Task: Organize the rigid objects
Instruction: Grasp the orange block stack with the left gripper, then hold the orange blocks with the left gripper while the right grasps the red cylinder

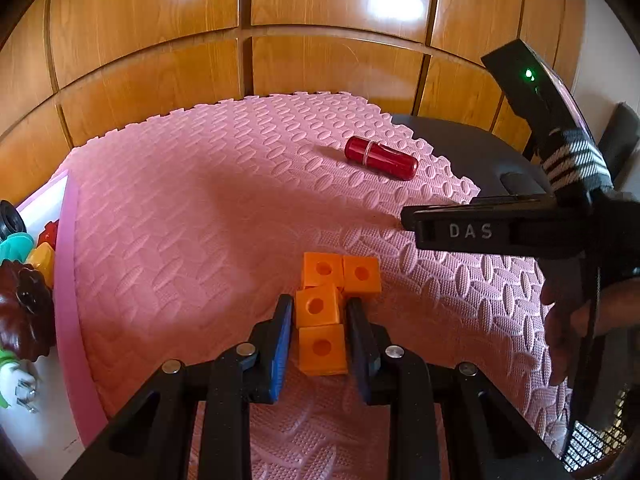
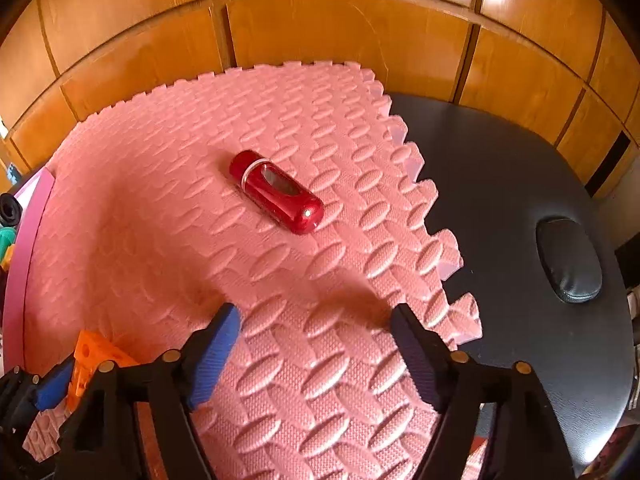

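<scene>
Firmly gripped: orange cubes (image 1: 320, 312), L gripper (image 1: 320, 320).

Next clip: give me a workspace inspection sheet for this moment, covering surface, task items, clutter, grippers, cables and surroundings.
Surface: pink foam mat on a dark padded table.
Job's things: four joined orange cubes with holes in their top faces; red capsule lying on its side farther back on the mat.
Clutter: mixed small toys in a pink-rimmed tray at the mat's left edge.
Grippers: left gripper shut on the orange cubes; right gripper open above bare mat, nothing between its fingers.
Cables: nothing seen.
Surroundings: wooden panelled wall behind the table.
</scene>
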`<state>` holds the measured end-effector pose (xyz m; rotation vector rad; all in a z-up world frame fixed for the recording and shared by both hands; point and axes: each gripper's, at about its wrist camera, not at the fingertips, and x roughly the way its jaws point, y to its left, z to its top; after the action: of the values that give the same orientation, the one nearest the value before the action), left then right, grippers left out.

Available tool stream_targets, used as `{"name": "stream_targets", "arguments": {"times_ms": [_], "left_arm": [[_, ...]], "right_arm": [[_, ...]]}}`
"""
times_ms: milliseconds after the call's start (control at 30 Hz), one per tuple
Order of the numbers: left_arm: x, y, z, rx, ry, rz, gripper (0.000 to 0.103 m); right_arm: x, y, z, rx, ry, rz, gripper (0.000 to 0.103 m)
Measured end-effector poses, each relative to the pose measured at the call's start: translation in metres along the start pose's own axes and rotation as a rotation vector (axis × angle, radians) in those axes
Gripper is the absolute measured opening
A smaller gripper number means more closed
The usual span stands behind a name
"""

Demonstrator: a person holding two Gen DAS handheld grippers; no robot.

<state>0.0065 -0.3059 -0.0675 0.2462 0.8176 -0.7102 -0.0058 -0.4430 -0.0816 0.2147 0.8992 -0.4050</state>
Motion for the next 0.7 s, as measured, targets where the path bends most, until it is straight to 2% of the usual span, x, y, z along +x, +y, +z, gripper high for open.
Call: {"name": "stream_targets", "arguments": {"times_ms": [300,700], "left_arm": [[-0.0009,0.0019,-0.0008,-0.02,-0.005,-0.015,0.026],[-0.0016,0.0047,-0.0018,-0.057,-0.014,-0.04,0.026]], "right_arm": [[0.0017,0.0008,0.0001,-0.016,-0.051,0.0,0.086],[0.0005,0.0022,-0.0008,-0.02,-0.061,0.002,0.086]]}}
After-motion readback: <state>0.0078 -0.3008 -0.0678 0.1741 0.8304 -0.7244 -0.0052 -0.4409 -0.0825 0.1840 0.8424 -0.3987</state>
